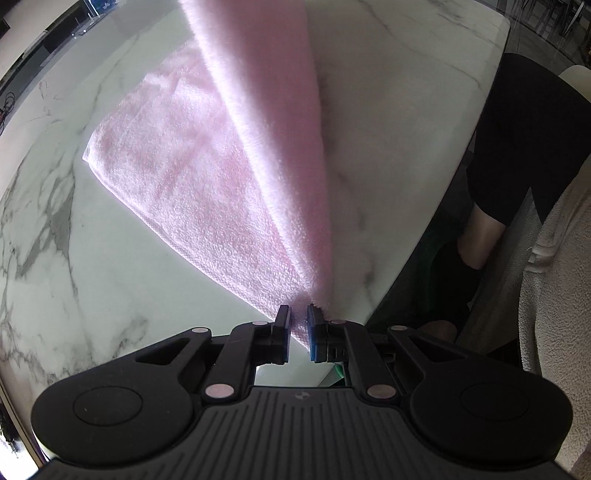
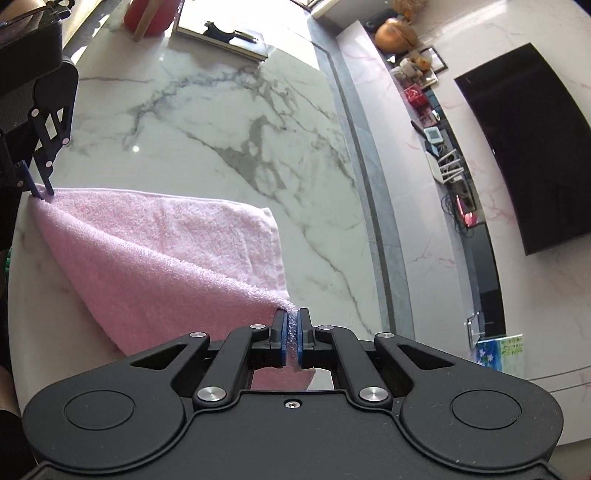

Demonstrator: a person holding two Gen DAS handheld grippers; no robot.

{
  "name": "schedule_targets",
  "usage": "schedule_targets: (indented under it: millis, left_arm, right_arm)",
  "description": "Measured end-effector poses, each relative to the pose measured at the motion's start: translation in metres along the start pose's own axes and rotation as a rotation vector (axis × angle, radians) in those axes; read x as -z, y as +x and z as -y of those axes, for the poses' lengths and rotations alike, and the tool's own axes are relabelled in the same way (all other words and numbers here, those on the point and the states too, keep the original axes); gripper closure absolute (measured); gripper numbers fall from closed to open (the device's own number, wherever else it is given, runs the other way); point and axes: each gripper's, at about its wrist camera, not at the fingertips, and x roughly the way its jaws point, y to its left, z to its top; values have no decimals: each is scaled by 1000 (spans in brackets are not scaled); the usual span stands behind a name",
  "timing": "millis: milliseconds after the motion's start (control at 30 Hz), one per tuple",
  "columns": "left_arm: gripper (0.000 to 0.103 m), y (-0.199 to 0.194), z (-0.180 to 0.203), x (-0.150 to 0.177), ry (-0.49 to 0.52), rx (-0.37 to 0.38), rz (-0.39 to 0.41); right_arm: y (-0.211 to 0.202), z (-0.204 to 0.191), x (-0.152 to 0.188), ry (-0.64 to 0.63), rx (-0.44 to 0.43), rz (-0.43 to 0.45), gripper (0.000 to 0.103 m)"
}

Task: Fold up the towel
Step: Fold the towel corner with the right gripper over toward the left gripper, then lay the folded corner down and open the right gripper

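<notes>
towel (image 1: 177, 177) on table (image 1: 55, 277) (near edge lifted between both grippers)

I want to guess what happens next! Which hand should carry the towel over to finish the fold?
Neither alone, probably. The left gripper and right gripper each pinch a corner of the pink towel, lifted off the marble table, so both should likely carry it together.

A white marble table (image 2: 221, 122) with grey veins, brightly lit. At its far end lie a book (image 2: 221, 37) and a red pot (image 2: 147, 14). Right of the table, a dark TV (image 2: 535, 147) hangs on a pale wall above a cluttered shelf (image 2: 443, 147).
</notes>
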Motion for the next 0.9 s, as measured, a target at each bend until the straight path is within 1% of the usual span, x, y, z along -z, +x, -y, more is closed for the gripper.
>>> schedule_targets:
  millis: [67,167,300,400,533,633,767,900]
  left_arm:
    - [95,0,-1,0,4,9,-1]
    - [95,0,-3,0,5,21,2]
    - [95,0,-5,1,-4,37,10]
    - [95,0,-6,3,-12,48,16]
    - [95,0,-5,4,-7,47,20]
    - [95,1,-4,5,-12,49,24]
    - [95,0,-6,6,-18,51,27]
    - [95,-2,-8,5,-7,45,14]
  right_arm:
    - [16,7,-18,-35,-18,1,100]
    - [52,13,-43,-76,-63,-12,100]
    - [93,15,-63,-90,-114,-18,100]
    - [127,12,-73,-80,-157,-40,100]
    - [165,6,-75,-36,-217,-84,100]
    - [182,1,-72,-29,-237,-96,100]
    - [193,-1,-68,-11,-255,-101,100]
    - [203,8,-61,63,-307,-93,98]
